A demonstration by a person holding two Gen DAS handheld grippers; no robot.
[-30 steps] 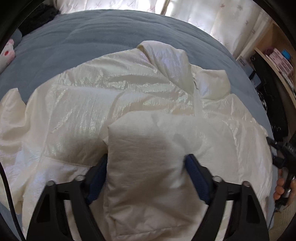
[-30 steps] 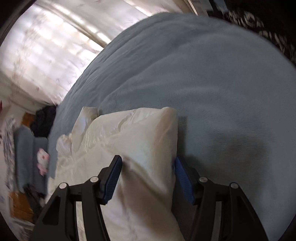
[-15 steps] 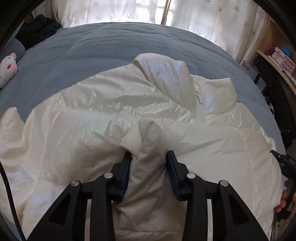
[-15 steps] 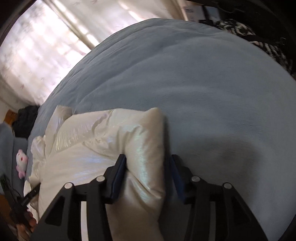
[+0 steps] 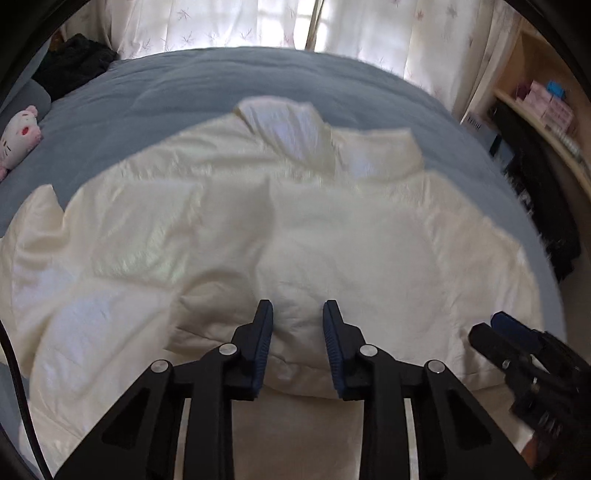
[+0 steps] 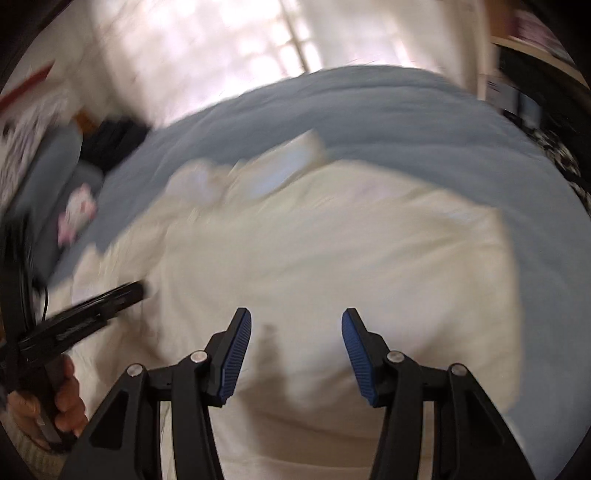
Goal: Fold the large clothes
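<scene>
A cream-white puffer jacket (image 5: 280, 236) lies spread on a blue-grey bed (image 5: 229, 85), collar at the far side. My left gripper (image 5: 297, 334) is partly closed, with a puffed fold of the jacket's near part between its blue pads; I cannot tell whether it still pinches the fabric. My right gripper (image 6: 296, 343) is open and empty, hovering over the jacket (image 6: 332, 258). The right gripper also shows in the left wrist view (image 5: 517, 343), and the left gripper in the right wrist view (image 6: 92, 306). Both views are motion-blurred.
A pink-and-white plush toy (image 5: 18, 136) lies at the bed's left edge, with dark clothes (image 5: 77, 59) behind it. Curtains (image 5: 280, 22) hang at the far side. A wooden shelf (image 5: 546, 107) and dark items stand to the right of the bed.
The right gripper has opened, let go of the jacket and swung back over it. The left gripper has pulled back with a fold between its pads and widened a little. The sleeves now lie folded in.
</scene>
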